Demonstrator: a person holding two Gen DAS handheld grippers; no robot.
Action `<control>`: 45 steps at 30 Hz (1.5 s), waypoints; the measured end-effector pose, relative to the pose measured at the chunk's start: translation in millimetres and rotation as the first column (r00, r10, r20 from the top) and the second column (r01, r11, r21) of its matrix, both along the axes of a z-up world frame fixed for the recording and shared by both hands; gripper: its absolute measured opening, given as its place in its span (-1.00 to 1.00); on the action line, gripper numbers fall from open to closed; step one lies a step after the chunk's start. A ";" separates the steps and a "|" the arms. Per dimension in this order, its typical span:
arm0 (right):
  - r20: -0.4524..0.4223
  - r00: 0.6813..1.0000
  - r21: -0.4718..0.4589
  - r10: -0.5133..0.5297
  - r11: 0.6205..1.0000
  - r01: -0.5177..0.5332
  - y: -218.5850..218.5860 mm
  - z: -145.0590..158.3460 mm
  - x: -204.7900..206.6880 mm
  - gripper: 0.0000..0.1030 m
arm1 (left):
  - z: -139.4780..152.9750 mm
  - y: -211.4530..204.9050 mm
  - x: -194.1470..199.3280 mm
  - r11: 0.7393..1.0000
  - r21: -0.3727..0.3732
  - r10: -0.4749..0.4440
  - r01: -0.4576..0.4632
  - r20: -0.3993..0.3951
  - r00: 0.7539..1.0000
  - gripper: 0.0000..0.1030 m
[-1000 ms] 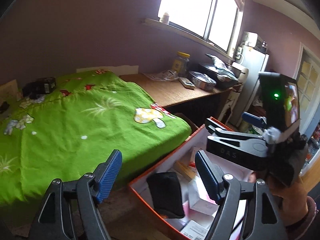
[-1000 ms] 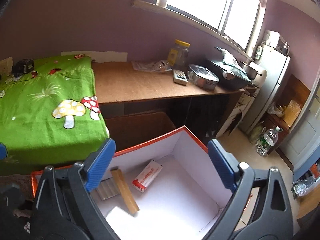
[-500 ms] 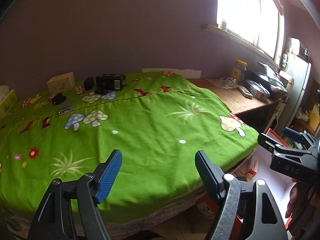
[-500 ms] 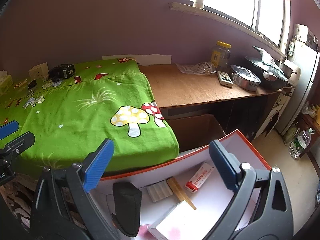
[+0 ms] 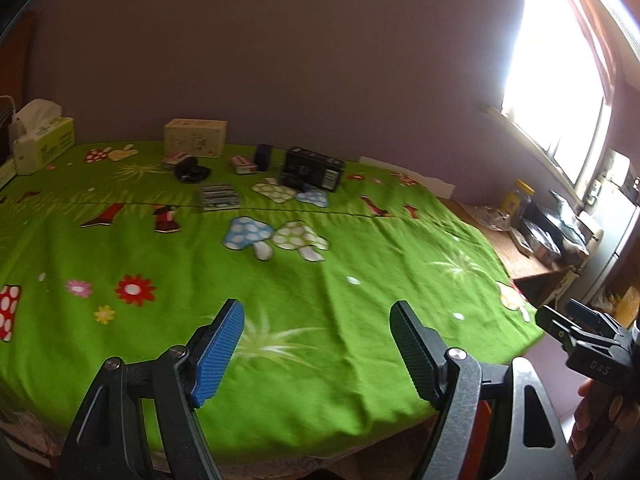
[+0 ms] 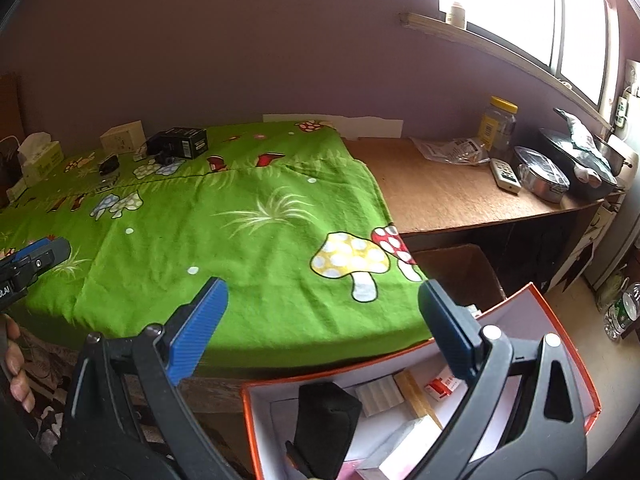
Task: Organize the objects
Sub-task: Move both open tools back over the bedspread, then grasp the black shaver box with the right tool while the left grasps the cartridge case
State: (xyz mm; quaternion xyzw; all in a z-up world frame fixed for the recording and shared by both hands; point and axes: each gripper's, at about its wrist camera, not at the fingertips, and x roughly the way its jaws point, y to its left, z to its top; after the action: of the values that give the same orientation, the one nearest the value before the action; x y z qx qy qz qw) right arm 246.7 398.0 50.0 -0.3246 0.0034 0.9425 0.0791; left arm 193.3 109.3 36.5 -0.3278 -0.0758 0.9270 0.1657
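Note:
My left gripper (image 5: 316, 350) is open and empty over the near edge of a green mushroom-print cloth (image 5: 280, 280). At the cloth's far side lie a black box (image 5: 314, 169), a cream box (image 5: 195, 137), a small red-and-white box (image 5: 243, 164), a striped packet (image 5: 218, 196) and a black round item (image 5: 191, 169). My right gripper (image 6: 324, 328) is open and empty above an orange-rimmed white box (image 6: 560, 364) on the floor, which holds a black pouch (image 6: 326, 424) and small boxes. The left gripper shows in the right wrist view (image 6: 28, 264); the right one shows in the left wrist view (image 5: 580, 336).
A tissue box (image 5: 42, 142) stands at the cloth's far left. A bare wooden desk (image 6: 440, 188) to the right carries a yellow-lidded jar (image 6: 498, 124), a remote (image 6: 506, 174) and metal pots (image 6: 548, 178). A brown carton (image 6: 460, 276) sits under the desk.
Both grippers have swung left, away from the orange-rimmed box and toward the green cloth. The left view now faces the objects at the cloth's far side. Both stay open.

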 end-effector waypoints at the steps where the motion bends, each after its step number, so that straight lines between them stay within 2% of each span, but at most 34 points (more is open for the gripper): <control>1: -0.001 1.000 -0.011 0.012 1.000 -0.012 -2.2 0.1 -2.9 0.89 | 0.2 -4.7 -4.2 1.000 0.004 0.006 -0.007 0.007 1.000 0.48; 11: 0.004 0.993 -0.040 0.116 0.993 -0.115 -31.0 5.7 -38.7 0.89 | 11.3 -33.4 -60.6 0.997 -0.022 0.073 -0.072 0.047 0.996 0.48; 16: 0.002 0.988 -0.044 0.152 0.987 -0.152 -42.1 11.2 -58.2 0.89 | 14.8 -37.8 -96.6 0.997 -0.052 0.053 -0.049 0.074 0.996 0.48; 18: 0.000 0.987 -0.055 0.164 0.985 -0.164 -45.4 13.5 -65.9 0.89 | 13.8 -40.2 -113.9 0.998 -0.057 0.015 -0.010 0.096 0.995 0.48; 21: -0.009 0.984 -0.067 0.178 0.982 -0.179 -50.3 16.5 -74.4 0.89 | 11.6 -42.8 -137.4 0.995 -0.105 0.017 -0.004 0.121 0.993 0.48; 24: -0.012 0.982 -0.062 0.187 0.980 -0.188 -56.3 16.2 -84.8 0.89 | 6.6 -42.3 -155.5 0.992 -0.121 0.047 -0.028 0.155 0.987 0.48; 28: -0.010 0.981 -0.078 0.192 0.978 -0.192 -61.7 15.6 -99.5 0.89 | -2.0 -34.8 -173.0 0.992 -0.106 0.083 -0.062 0.202 0.976 0.48; 34: -0.006 0.978 -0.069 0.208 0.976 -0.208 -76.4 18.1 -127.6 0.89 | -15.8 -17.9 -189.2 0.973 -0.210 0.140 -0.097 0.202 0.969 0.47; 38: 0.001 0.973 -0.049 0.232 0.972 -0.232 -88.9 20.6 -150.4 0.89 | -25.2 -9.3 -192.8 0.960 -0.271 0.129 -0.072 0.198 0.972 0.26; 42: 0.024 0.974 -0.062 0.226 0.972 -0.225 -103.1 19.6 -180.4 0.89 | -23.9 -6.2 -190.8 0.963 -0.266 0.094 -0.044 0.176 0.980 -0.02; 45: 0.037 0.977 -0.089 0.209 0.975 -0.205 -114.5 17.1 -202.9 0.89 | -22.8 -8.6 -190.6 0.968 -0.244 0.096 -0.051 0.178 0.979 -0.03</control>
State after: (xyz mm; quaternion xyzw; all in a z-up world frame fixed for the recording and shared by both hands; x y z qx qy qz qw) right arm 43.8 283.5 67.1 -0.3480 0.0075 0.9369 -0.0332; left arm 2.6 100.8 13.6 -0.4286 0.0087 0.8997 0.0826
